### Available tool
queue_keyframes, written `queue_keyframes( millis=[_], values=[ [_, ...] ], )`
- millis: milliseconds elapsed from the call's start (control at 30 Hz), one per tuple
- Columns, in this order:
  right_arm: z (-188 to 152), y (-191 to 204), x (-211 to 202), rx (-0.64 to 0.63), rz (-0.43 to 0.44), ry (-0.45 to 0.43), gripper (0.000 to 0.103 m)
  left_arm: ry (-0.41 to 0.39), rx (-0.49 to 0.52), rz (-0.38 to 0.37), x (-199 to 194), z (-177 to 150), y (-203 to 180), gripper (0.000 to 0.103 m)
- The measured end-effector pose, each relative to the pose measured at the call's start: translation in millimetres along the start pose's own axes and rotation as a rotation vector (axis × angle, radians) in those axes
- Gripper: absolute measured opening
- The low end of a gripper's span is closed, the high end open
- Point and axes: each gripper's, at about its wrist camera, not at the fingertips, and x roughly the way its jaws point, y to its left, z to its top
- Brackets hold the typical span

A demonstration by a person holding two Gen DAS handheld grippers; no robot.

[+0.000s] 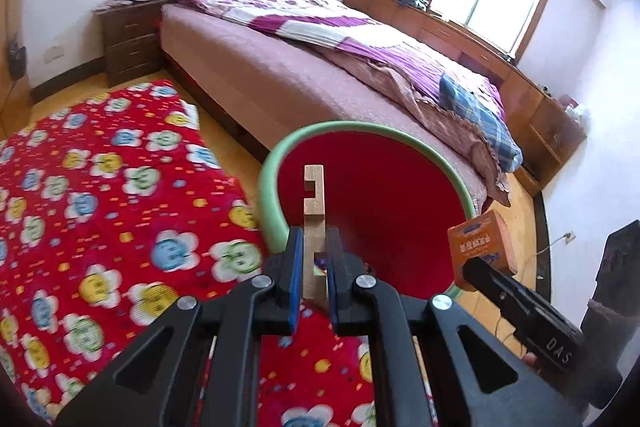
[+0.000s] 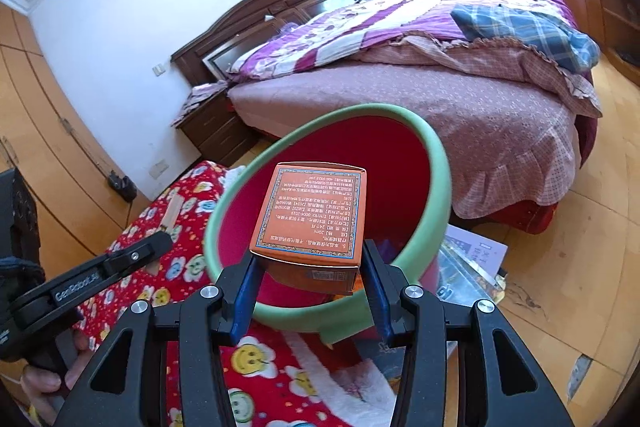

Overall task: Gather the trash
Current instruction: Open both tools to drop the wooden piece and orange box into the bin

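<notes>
I take the bin (image 2: 434, 163) as my landmark: a red pail with a green rim, standing on the floor at the edge of the flowered red rug (image 1: 100, 211), with the bed (image 1: 320, 79) behind it. My right gripper (image 2: 310, 275) is clamped on an orange carton (image 2: 314, 219), its blue pads pressing the two sides, and the carton hangs over the near rim of the bin, above its mouth. My left gripper (image 1: 314, 267) is closed tight on a small notched wooden piece (image 1: 314, 211), which stands upright between the pads and sits over the near left part of the bin's opening. So I judge this to be the dropping step, with both pieces of trash carried to the bin and neither yet let go. Next, I think, each piece should be fully inside the rim before I part the pads, the carton especially, since it is wide and could catch on the green edge.
</notes>
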Motion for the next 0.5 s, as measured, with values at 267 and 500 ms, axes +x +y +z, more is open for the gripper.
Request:
queue_keyframes(
  millis=[267, 500],
  values=[
    [-0.8, -10.0, 12.1, 0.012, -0.008, 0.027, 0.049, 0.046, 0.002, -0.007, 26.4, -1.8, -1.2, 0.009],
    [0.4, -10.5, 22.0, 0.005, -0.004, 0.041, 0.049, 0.055, -0.032, 0.008, 25.7, -3.7, 7.1, 0.024]
  ],
)
